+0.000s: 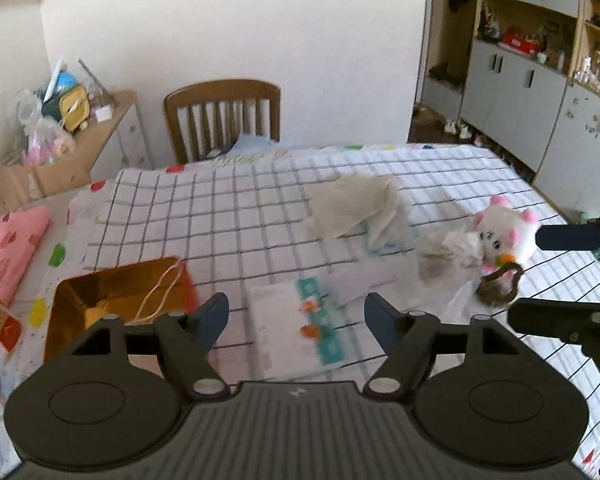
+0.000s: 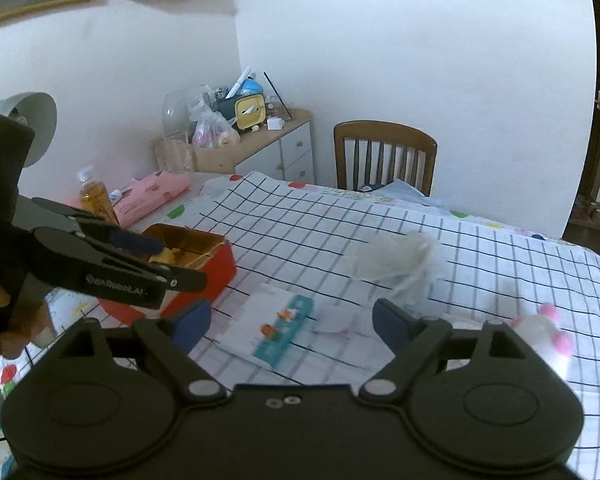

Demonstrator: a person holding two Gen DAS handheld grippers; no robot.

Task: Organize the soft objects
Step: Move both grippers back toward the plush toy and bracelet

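A red box with a gold inside (image 1: 112,292) sits at the table's left; it also shows in the right wrist view (image 2: 188,264). A white and pink plush toy (image 1: 504,236) lies at the right, next to a crumpled tissue (image 1: 456,250) and a brown hair tie (image 1: 498,286). A pile of pale cloths (image 1: 356,208) lies mid-table. A white wipes pack (image 1: 296,324) lies just beyond my left gripper (image 1: 296,316), which is open and empty. My right gripper (image 2: 292,320) is open and empty above the same pack (image 2: 272,328); the plush (image 2: 548,332) is at its right.
The table wears a checked cloth (image 1: 220,208). A wooden chair (image 1: 224,116) stands at the far side. A pink folded cloth (image 1: 12,248) and an amber bottle (image 2: 94,194) are at the left. A cluttered cabinet (image 2: 276,144) stands by the wall.
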